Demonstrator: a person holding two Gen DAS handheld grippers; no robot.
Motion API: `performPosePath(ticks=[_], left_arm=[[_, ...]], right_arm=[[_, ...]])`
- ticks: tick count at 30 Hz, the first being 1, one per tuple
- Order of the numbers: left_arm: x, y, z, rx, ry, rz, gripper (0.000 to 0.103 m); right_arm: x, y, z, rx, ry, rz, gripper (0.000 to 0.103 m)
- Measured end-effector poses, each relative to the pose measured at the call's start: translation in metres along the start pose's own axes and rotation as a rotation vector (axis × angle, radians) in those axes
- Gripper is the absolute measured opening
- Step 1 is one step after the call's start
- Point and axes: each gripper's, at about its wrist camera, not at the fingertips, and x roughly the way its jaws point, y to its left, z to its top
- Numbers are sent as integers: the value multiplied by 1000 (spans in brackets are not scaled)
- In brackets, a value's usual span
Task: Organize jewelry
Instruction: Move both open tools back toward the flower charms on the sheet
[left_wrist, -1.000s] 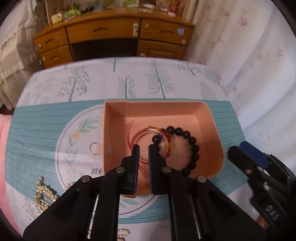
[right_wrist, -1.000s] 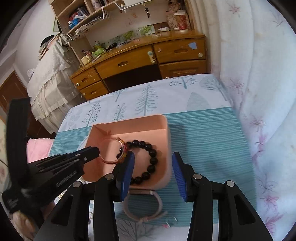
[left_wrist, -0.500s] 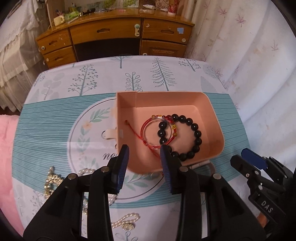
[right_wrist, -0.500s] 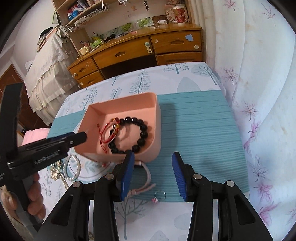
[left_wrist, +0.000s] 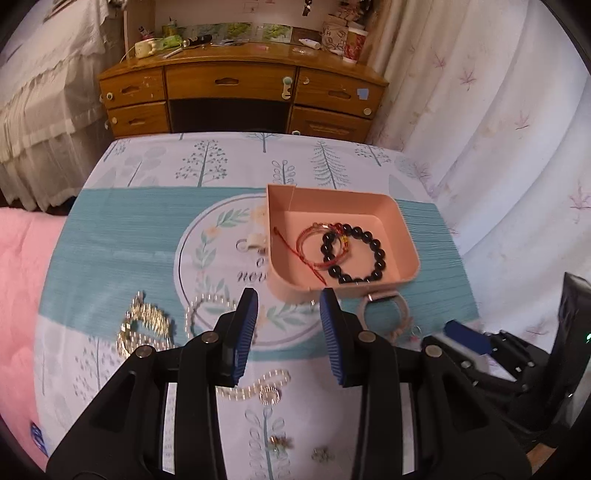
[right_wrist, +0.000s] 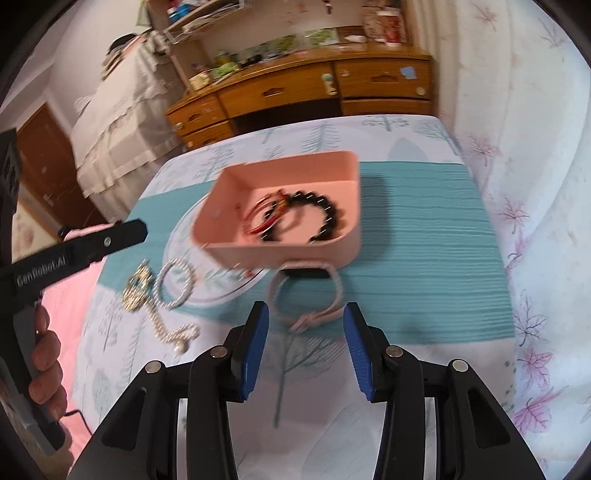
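A pink tray on the patterned cloth holds a black bead bracelet and a red string bracelet. My left gripper is open and empty, held back from the tray's near edge. My right gripper is open and empty, just short of a pale pink bracelet lying in front of the tray. A pearl bracelet, a gold piece and a pearl chain lie on the cloth to the left.
Small earrings lie near the table's front. A wooden desk stands beyond the table's far edge. White curtains hang on the right. A pink cloth lies at the left.
My left gripper opened, let the red string bracelet go into the tray and drew back. My right gripper also drew back and stays open.
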Motion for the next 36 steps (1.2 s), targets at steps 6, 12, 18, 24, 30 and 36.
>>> performPosePath(ticks=[6, 12, 18, 24, 30, 36], left_arm=[[-21, 1, -43, 74, 15, 61, 32], [-27, 8, -90, 116, -7, 121, 32], [-17, 23, -133, 97, 33, 136, 32], [1, 35, -159, 68, 98, 106, 32], [8, 42, -168, 42, 114, 79, 32], [7, 46, -166, 29, 105, 70, 32]], right_arm=[[-11, 39, -35, -90, 14, 42, 43], [-12, 72, -73, -164, 28, 72, 43], [1, 88, -105, -197, 66, 78, 43], [12, 98, -127, -218, 89, 101, 43], [25, 107, -133, -245, 79, 102, 43], [37, 116, -131, -270, 44, 79, 42]])
